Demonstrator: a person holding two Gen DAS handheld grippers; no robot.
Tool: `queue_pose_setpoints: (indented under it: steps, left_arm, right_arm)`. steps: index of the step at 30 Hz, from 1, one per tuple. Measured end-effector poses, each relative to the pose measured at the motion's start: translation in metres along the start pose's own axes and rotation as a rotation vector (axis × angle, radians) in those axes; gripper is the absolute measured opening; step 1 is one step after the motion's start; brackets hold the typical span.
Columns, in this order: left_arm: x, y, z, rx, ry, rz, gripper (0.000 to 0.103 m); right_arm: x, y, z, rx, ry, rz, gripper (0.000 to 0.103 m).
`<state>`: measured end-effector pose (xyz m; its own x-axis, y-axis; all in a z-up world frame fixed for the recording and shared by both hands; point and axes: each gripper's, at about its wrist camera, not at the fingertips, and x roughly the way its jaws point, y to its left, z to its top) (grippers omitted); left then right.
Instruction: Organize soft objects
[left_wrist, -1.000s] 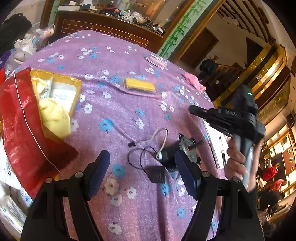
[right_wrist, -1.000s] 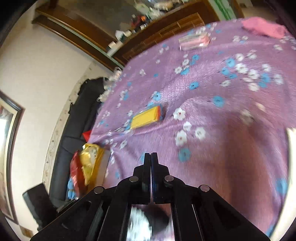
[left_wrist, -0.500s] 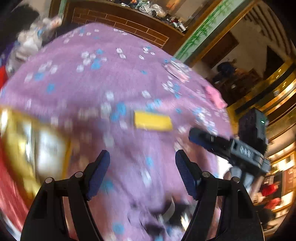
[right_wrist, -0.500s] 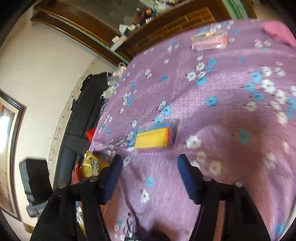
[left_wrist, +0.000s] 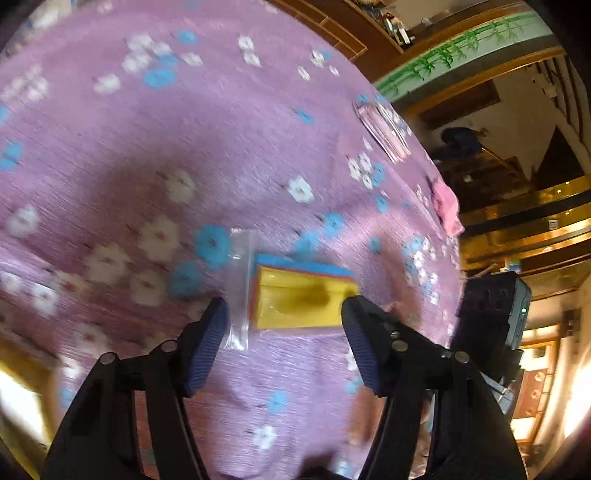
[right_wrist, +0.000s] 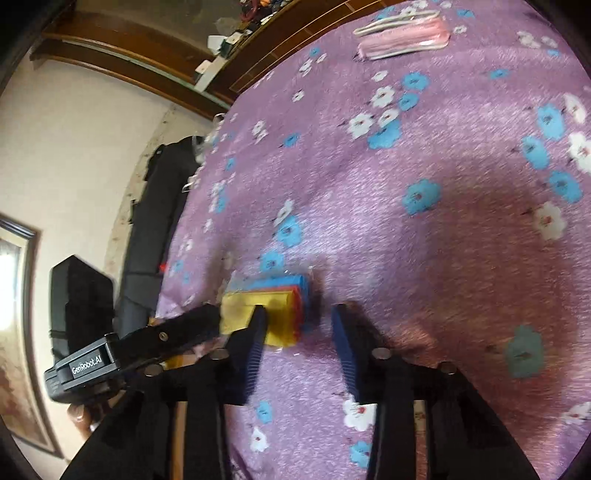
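A yellow pack of soft cloths with blue and red layers, inside a clear bag, lies on the purple flowered tablecloth. My left gripper is low over it, jaws closing, with the pack between the fingertips and no pad pressing. In the right wrist view the same pack sits at my right gripper, whose jaws are also closing; its left finger crosses the pack's front, and the pack's right end lies between the fingers. The left gripper's finger reaches the pack's other end.
A pink packet lies at the far side of the table, also seen as pink packet. A pink cloth rests near the right edge. A black sofa stands beyond the table's left edge. A wooden cabinet is behind.
Both grippers have closed in on the yellow pack from opposite sides and sunk toward it. The right gripper went from shut to open, then narrowed. The left jaws have narrowed.
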<state>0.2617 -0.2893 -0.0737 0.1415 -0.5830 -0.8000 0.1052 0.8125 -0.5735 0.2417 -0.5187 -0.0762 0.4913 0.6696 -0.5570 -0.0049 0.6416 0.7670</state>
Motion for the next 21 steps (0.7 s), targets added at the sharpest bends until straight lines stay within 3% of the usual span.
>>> queue_pose_setpoints:
  steps: [1, 2, 3, 5, 11, 15, 21]
  left_arm:
    - [0.001, 0.001, 0.000, -0.011, -0.005, 0.004, 0.058]
    - [0.002, 0.002, 0.000, -0.016, -0.010, 0.003, 0.053]
    - [0.004, 0.004, 0.000, -0.021, -0.008, 0.003, 0.042]
    - [0.003, 0.004, -0.004, -0.037, -0.012, -0.011, 0.037]
    - [-0.039, -0.025, -0.040, 0.026, -0.057, -0.046, 0.035]
    - [-0.088, -0.039, -0.083, 0.095, -0.108, -0.118, 0.035]
    - [-0.159, -0.016, -0.167, 0.188, -0.204, -0.153, 0.036]
  right_arm:
    - [0.001, -0.001, 0.000, 0.003, -0.005, 0.005, 0.029]
    - [0.003, 0.001, -0.001, -0.001, -0.004, 0.001, 0.029]
    - [0.007, 0.000, -0.001, -0.004, -0.003, -0.007, 0.027]
    - [0.009, 0.006, -0.005, -0.042, -0.011, -0.055, 0.023]
    - [-0.041, 0.044, -0.037, -0.121, -0.080, -0.087, 0.021]
    - [-0.093, 0.091, -0.091, -0.219, -0.160, -0.124, 0.021]
    - [-0.128, 0.130, -0.203, -0.274, -0.226, -0.063, 0.021]
